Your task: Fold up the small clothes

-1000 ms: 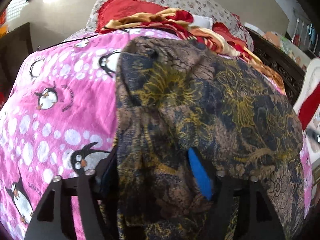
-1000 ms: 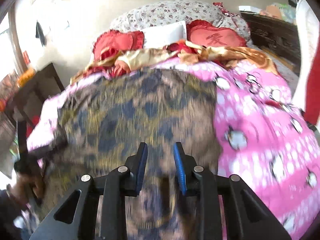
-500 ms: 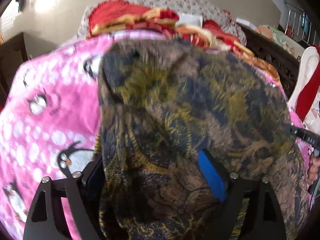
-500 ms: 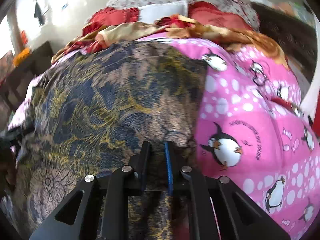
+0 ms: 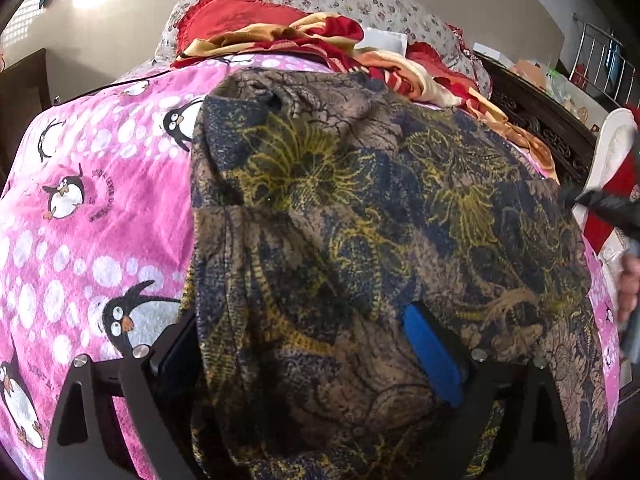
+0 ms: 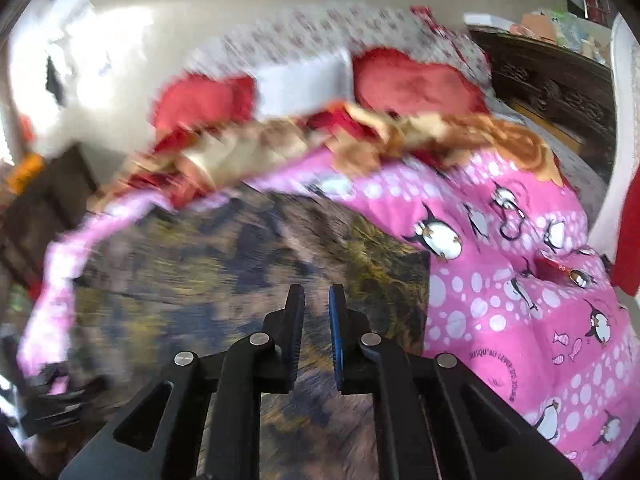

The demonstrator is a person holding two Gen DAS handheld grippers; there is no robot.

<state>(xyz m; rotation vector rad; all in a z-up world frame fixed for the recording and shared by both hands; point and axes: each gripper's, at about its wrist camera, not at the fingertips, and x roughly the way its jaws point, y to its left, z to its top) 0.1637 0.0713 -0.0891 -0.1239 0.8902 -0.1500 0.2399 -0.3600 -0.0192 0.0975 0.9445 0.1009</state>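
1. A dark garment (image 5: pixel 360 216), patterned in navy, brown and gold, lay spread over a pink penguin-print blanket (image 5: pixel 100 200) on a bed.
2. The left gripper (image 5: pixel 308 344) had just been opening and stood with its jaws wide apart; a thick fold of the garment bulged up between them, draped over the left finger and hiding the right one up to its blue pad (image 5: pixel 430 356). Neither pad appeared to press on the cloth.
3. The right gripper (image 6: pixel 316 312), seen in a blurred frame, had its jaws nearly together after easing apart slightly, a narrow gap left between the two pads. Nothing was caught between them; the garment (image 6: pixel 224 280) lay beneath and ahead of the tips, its right edge just right of the jaws.
4. Beyond both jaws, red pillows (image 6: pixel 412 84) and a gold-and-red cloth (image 5: pixel 280 36) were heaped at the head of the bed.
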